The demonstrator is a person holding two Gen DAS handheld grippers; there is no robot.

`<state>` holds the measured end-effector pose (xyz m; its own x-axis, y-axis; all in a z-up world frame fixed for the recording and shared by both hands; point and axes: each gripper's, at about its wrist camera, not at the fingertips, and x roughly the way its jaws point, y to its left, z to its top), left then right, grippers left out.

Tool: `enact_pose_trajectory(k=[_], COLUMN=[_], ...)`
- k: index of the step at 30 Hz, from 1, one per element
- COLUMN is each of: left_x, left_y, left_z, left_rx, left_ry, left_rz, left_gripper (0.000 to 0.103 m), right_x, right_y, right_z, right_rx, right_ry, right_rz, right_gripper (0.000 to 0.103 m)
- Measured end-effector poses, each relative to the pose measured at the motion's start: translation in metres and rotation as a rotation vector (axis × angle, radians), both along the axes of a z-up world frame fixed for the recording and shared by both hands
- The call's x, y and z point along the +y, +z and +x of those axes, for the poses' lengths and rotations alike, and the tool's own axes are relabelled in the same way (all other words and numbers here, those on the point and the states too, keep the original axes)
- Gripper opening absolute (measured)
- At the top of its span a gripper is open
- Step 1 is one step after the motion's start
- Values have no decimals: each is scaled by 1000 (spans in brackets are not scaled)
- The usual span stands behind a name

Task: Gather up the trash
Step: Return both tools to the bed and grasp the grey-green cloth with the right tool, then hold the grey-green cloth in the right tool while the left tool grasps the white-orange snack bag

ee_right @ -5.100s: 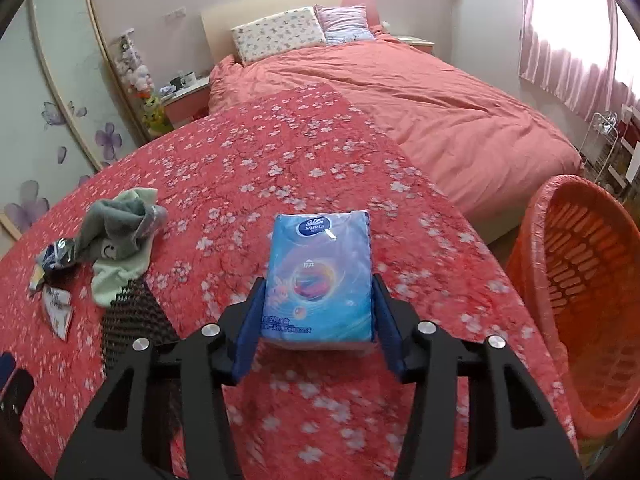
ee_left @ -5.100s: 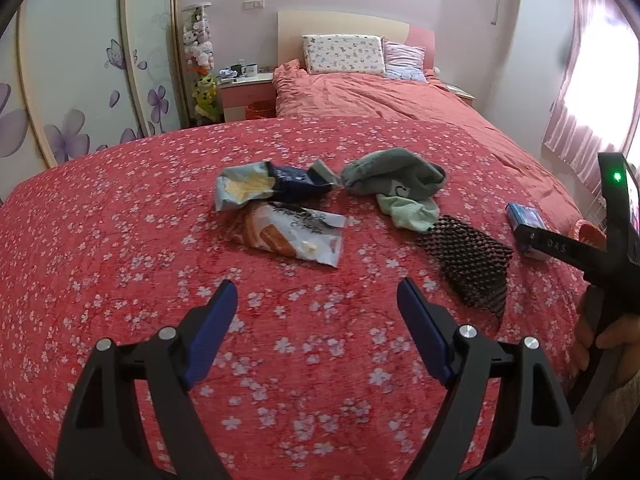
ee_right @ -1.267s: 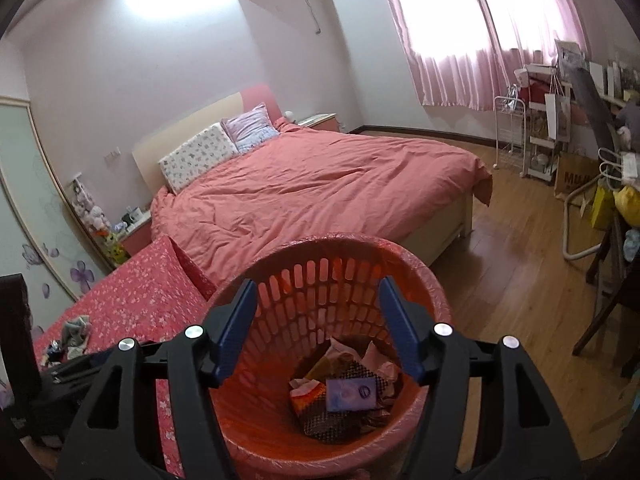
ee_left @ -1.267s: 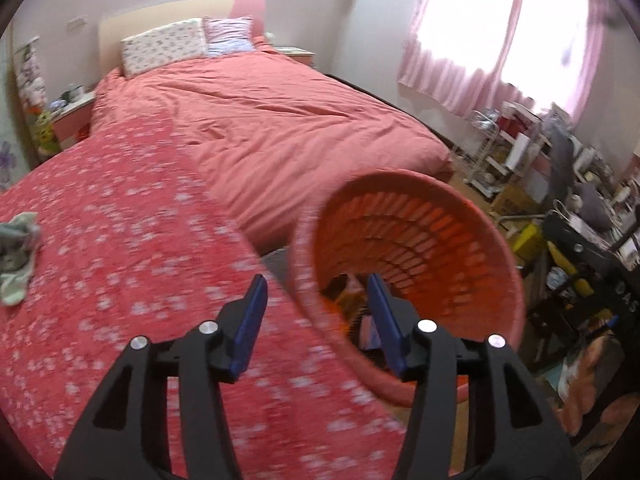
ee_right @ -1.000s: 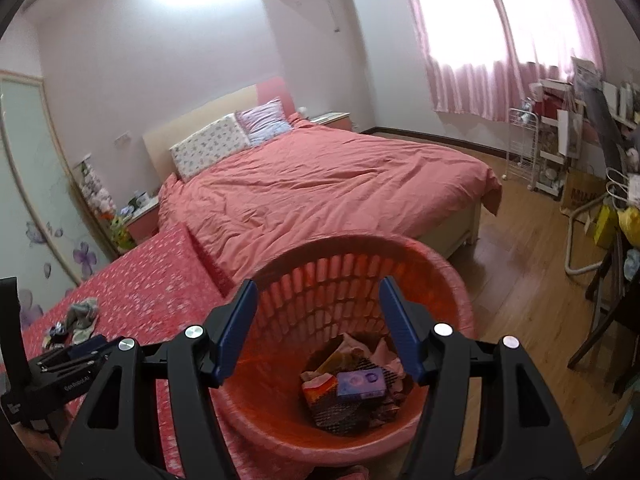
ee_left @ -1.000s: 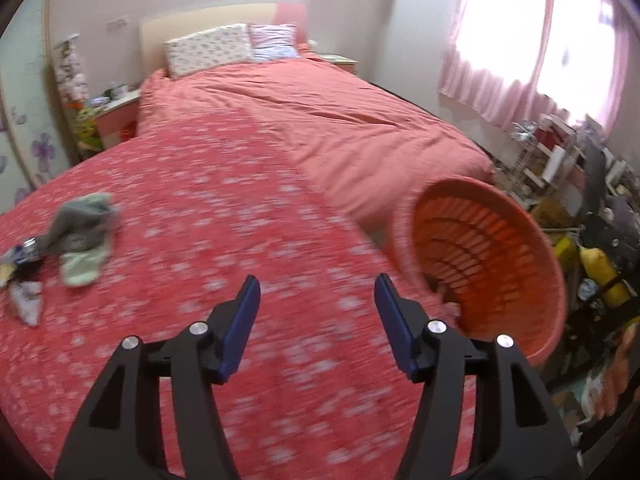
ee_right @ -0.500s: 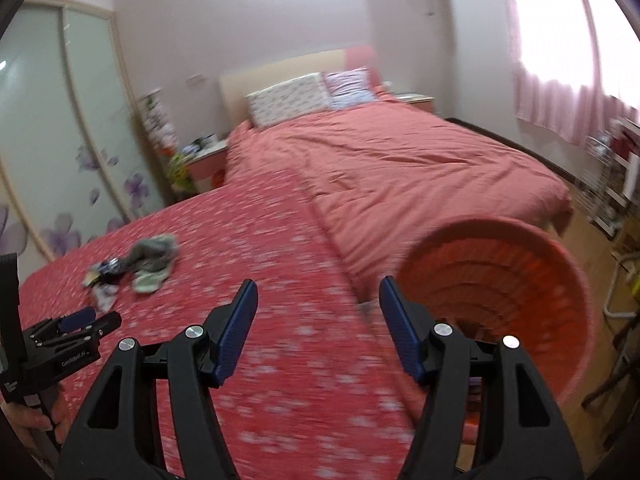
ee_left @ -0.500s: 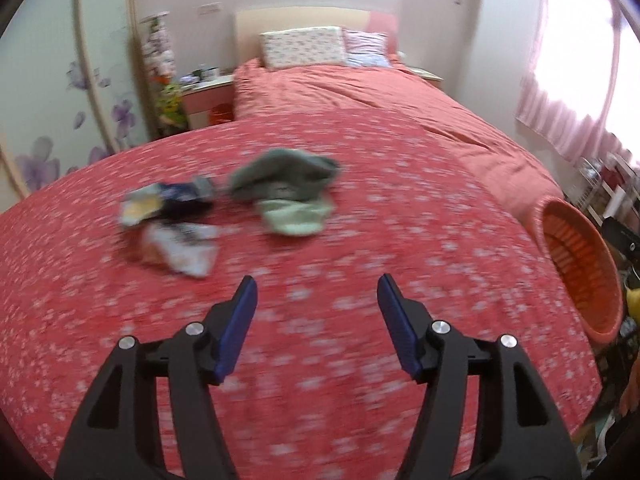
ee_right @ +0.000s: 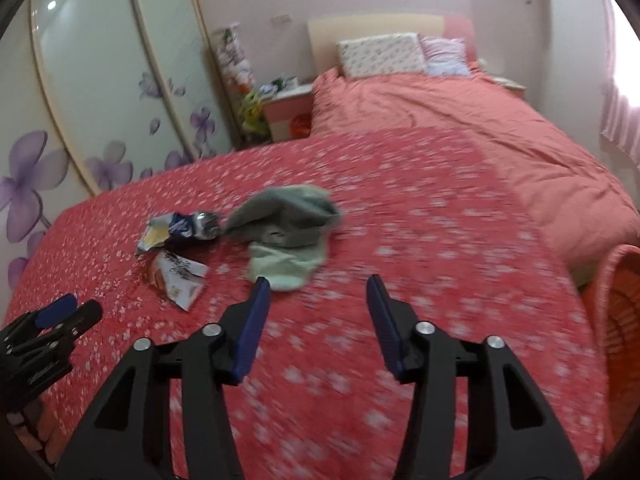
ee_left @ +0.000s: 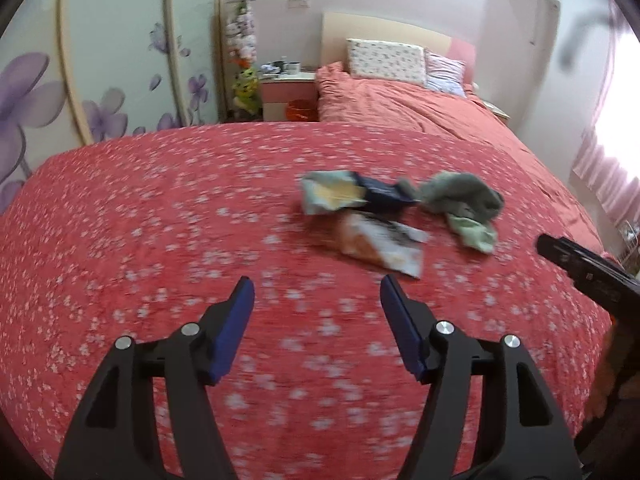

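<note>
Left wrist view: the wrappers, a blue-and-yellow packet [ee_left: 340, 194] and an orange-white packet [ee_left: 380, 246], lie touching on the floral bedspread [ee_left: 160, 240], just beside a green cloth [ee_left: 466, 204]. My left gripper [ee_left: 316, 300] is opening, nothing between. My right gripper [ee_right: 316, 300] is closing on nothing, the orange basket [ee_right: 616, 320] at its right.

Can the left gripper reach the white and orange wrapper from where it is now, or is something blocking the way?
Probably yes. The left gripper is empty, its jaws opening, and the wrapper lies just ahead to its right on bare bedspread. Nothing lies between; the cloth sits farther off.
</note>
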<state>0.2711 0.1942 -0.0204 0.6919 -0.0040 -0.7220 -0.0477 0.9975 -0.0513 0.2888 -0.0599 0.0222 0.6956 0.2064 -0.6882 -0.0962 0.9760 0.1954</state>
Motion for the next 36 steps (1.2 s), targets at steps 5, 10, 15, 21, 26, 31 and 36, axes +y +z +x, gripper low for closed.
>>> enact_pose_trajectory(k=[5,10,15,21,26,31,36], left_x=[26,38,41,31,15,-12,-45], left_y=[-5,-8,-11,-12,-12,-14,-18], left_z=[1,3,9,15,26,43,69], left_rx=[12,15,21,26,40,55,79], left_ry=[26,27,22,6,-14,-28,-11], left_rz=[-21,-29,-34,-30,-40,-52,-56], left_gripper=[65,65,65,65,67,71,76], right_x=[22,34,49,45,30,10,-17], right_y=[0,9,-7,-18,1,14,15], right_z=[24,51,77,72,51,30,19], right_rx=[-23,-71,-16,29,-38,-86,-92], right_ry=[-17,-26,0,3,-10,-41,-61], right_rz=[-10,-20,-96,-92,-65,-82,-70], right_gripper=[45,45,45,4,3,3,3])
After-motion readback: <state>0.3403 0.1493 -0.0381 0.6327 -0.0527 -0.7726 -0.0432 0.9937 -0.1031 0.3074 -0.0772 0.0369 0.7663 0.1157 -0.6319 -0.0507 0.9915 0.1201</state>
